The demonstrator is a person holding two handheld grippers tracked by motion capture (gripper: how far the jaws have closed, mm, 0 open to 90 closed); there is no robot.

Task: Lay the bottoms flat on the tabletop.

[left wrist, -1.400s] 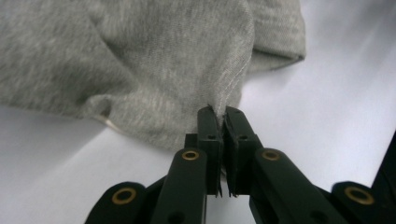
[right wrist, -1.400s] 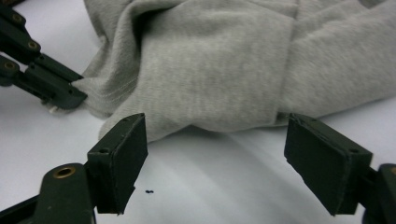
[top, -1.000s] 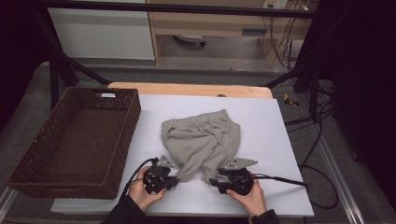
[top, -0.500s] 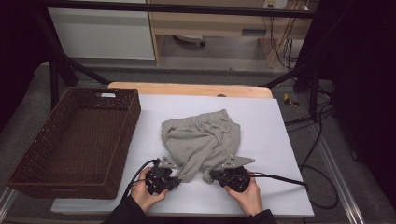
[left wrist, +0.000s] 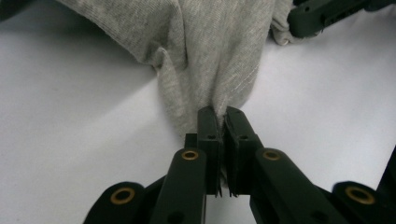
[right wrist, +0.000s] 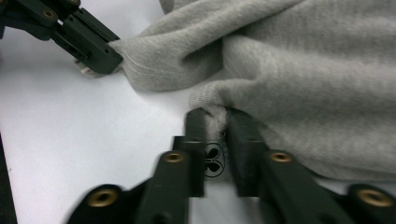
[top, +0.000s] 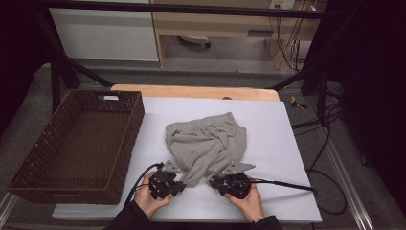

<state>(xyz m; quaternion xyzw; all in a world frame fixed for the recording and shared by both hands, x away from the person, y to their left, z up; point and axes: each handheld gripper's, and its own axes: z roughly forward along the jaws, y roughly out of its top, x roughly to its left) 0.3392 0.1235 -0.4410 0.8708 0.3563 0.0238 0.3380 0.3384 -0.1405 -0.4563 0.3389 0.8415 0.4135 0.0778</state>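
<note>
A crumpled grey garment (top: 206, 143) lies in the middle of the white table (top: 273, 143). My left gripper (top: 183, 185) is at the garment's near left corner, and in the left gripper view it (left wrist: 222, 119) is shut on a pinched fold of the grey cloth (left wrist: 210, 46). My right gripper (top: 214, 181) is at the near right corner. Its jaws (right wrist: 215, 121) have just been closing and then eased slightly, and a fold of the cloth (right wrist: 303, 70) is clamped between them. Each gripper view also shows the other gripper: the right gripper (left wrist: 322, 14) and the left gripper (right wrist: 79, 37).
A dark wicker basket (top: 130, 139) stands on the table's left side with nothing visible in it. Cables trail from both grippers, the right one (top: 287, 184) running across the table towards its right edge. Bare white tabletop surrounds the garment.
The right gripper has edged slightly left onto the garment's near corner. The left gripper and the garment have kept still.
</note>
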